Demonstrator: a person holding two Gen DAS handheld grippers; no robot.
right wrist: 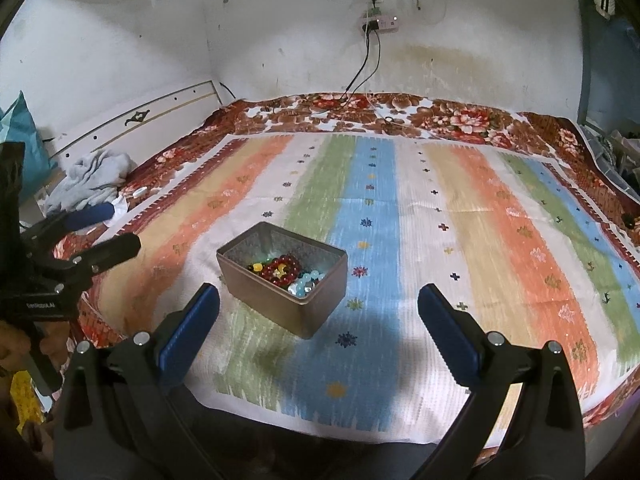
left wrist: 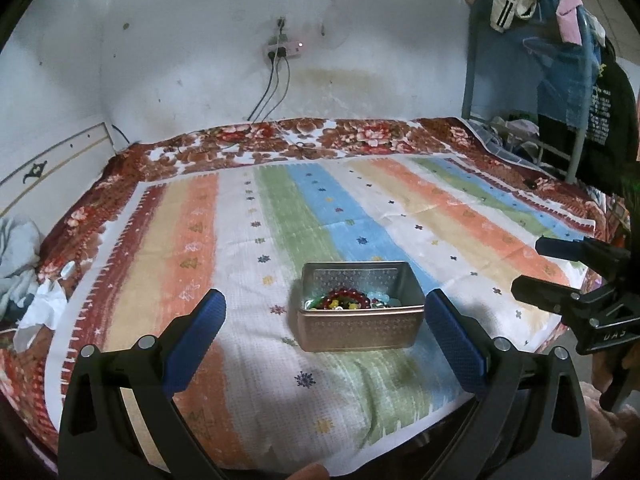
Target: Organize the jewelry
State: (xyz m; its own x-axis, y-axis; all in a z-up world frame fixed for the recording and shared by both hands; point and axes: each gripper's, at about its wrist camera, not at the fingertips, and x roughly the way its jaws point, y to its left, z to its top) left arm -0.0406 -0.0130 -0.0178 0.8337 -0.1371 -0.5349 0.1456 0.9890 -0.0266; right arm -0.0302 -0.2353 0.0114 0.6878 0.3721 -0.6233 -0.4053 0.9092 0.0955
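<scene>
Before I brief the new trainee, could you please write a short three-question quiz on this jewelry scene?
1. True or false: the metal tin has its lid on.
2. Which beaded piece in the tin stands out most? A) dark red bead bracelet B) gold chain C) silver watch
3. Fill in: the tin sits on a ______ cloth spread over the floral blanket.

Key
1. False: it is open, with beads showing inside.
2. A.
3. Striped. Both the left gripper and the right gripper are open, apart from the tin and holding nothing.
</scene>
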